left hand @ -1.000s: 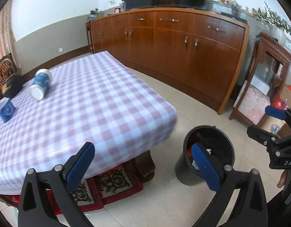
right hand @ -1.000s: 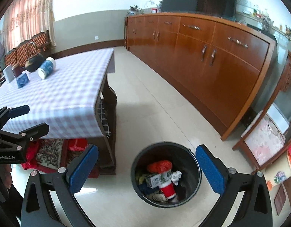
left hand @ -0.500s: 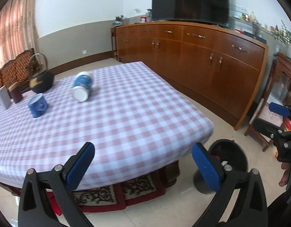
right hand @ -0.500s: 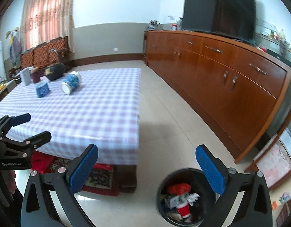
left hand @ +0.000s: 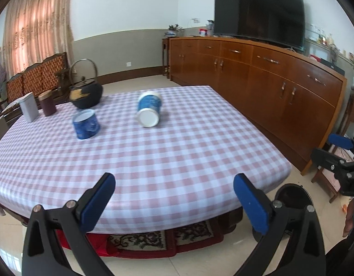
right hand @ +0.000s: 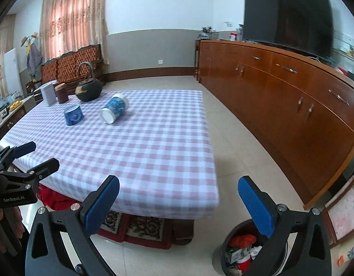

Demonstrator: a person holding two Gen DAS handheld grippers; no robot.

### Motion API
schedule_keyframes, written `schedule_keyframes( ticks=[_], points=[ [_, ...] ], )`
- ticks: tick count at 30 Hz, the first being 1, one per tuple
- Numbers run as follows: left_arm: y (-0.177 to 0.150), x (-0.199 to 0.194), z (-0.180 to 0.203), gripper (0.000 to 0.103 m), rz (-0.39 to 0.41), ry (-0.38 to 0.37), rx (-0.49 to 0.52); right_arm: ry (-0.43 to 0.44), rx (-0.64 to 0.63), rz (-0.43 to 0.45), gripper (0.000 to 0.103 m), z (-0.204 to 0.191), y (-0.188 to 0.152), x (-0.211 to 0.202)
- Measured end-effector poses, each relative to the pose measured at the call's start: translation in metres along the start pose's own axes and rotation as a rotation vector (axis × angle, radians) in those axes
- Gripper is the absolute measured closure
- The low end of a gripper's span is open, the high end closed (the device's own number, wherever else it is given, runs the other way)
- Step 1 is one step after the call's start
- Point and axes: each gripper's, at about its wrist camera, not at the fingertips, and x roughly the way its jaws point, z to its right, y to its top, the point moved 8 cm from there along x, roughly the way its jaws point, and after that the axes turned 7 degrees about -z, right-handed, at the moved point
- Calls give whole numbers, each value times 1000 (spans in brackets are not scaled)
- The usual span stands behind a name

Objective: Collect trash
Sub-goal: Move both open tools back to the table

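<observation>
Both the left gripper [left hand: 173, 199] and the right gripper [right hand: 178, 201] hung with jaws spread wide and empty, low in their frames before the checked tablecloth [left hand: 154, 156]. At upper centre of the left view a blue-and-white canister [left hand: 149, 109] lay tipped on its side; left of it stood a blue cup [left hand: 86, 124], a black kettle [left hand: 86, 92] and 2 tins [left hand: 28, 107]. The trash bin [right hand: 240, 250], holding wrappers, sat on the tiled floor at lower right. A wooden sideboard [right hand: 292, 96] carried a television [right hand: 289, 18].
</observation>
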Motion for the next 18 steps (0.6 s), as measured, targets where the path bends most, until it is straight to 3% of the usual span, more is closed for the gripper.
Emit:
schedule_keyframes(
  ticks=[8,18],
  points=[
    [2,0,-50,1,-3,30,-43,52,-66,-11,0,-51,20,20],
    [12,22,-130,3,-12,143,-125,107,-128,-11,0,-104,63,55]
  ],
)
